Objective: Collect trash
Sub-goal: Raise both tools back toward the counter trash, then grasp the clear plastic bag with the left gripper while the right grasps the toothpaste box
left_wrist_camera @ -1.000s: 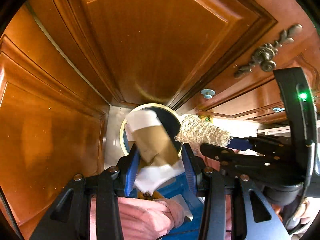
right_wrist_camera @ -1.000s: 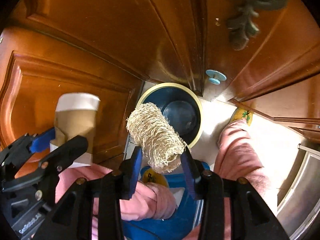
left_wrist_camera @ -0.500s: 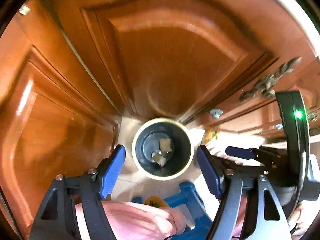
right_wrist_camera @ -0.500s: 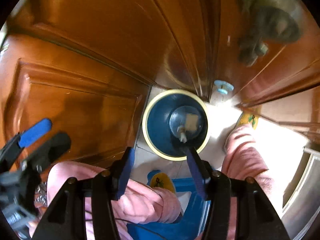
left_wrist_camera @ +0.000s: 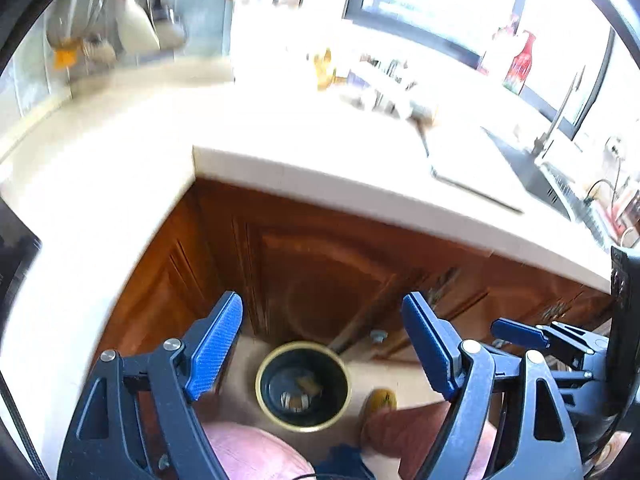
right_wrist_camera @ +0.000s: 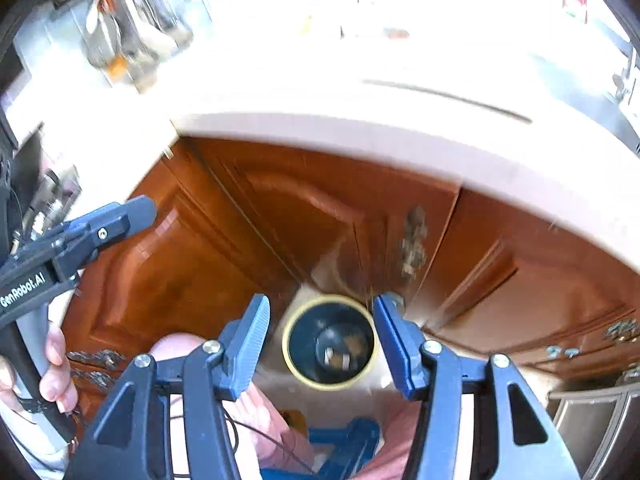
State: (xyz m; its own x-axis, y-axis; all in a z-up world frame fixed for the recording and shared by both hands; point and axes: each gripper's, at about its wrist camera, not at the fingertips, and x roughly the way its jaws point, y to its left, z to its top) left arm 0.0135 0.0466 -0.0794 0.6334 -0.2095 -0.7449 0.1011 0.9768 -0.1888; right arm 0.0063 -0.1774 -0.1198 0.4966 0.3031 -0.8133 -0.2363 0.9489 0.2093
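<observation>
Below the bench edge: a dark bin (left_wrist_camera: 303,386) with a yellow rim stood on the floor in the corner where the wooden cabinet doors (right_wrist_camera: 304,216) met.
Trash: a few pale scraps (right_wrist_camera: 338,356) lay at the bottom of the bin; what they were was too blurred to tell.
Left gripper (left_wrist_camera: 320,348): blue fingers (left_wrist_camera: 214,354) spread wide, pinching nothing, hanging above the bin.
Right gripper (right_wrist_camera: 320,340): fingers (right_wrist_camera: 248,344) also spread and empty, framing the bin from above.
Step in hand: by appearances a drop was done and both tools were free for the next pick.
Next move: likely a search of the white bench (left_wrist_camera: 280,128), where blurred clutter (left_wrist_camera: 380,88) sat at the far side near the window.
Edges: the bench lip overhung the cabinets, so a rising tool would need to swing clear of it.
Open room: the near bench looked bare; the sink (left_wrist_camera: 532,176) lay far right.
</observation>
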